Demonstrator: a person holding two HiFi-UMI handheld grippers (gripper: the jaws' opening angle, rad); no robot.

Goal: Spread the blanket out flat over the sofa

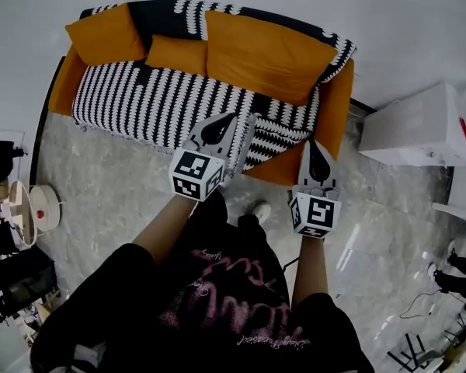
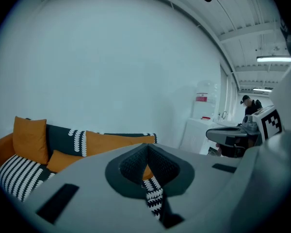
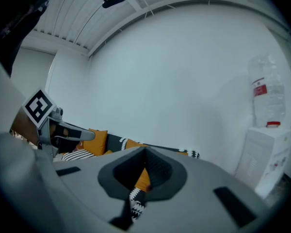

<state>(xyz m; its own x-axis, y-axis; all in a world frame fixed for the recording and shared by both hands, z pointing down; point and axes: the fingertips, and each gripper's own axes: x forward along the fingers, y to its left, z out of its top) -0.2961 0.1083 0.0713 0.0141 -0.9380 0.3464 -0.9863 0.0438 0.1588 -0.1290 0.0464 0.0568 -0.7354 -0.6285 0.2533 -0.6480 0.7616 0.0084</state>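
- A white cabinet [image 1: 419, 127] stands on the floor [image 1: 116, 200] at the right of the head view, near the right arm of the sofa [image 1: 338, 103]; the right gripper view shows a clear bottle [image 3: 263, 89] with a red label on top of it
- At the far left edge of the head view, round white pieces [image 1: 31, 208] and dark gear [image 1: 19, 278] sit on the floor, well apart from the sofa
- In the left gripper view a person [image 2: 251, 106] in a cap stands in the background at the right
- Three orange cushions [image 1: 260, 53] lean against the backrest, resting on top of the blanket [image 1: 163, 99]
- The blanket covers the seat and backrest across the upper middle of the head view; its front right corner is lifted and doubled over, baring the orange seat front below
- The left gripper [image 1: 231, 123] is pinched tight on the blanket's front edge near that corner, with a strip of the fabric caught between its jaws
- The right gripper [image 1: 314, 148] is likewise clamped on the blanket, just right of that corner
- The blanket is soft and black with rows of white scalloped stripes; the sofa is boxy, in plain orange upholstery; the floor is glossy pale marble pattern
- Both grippers are matte grey with dark ribbed pads
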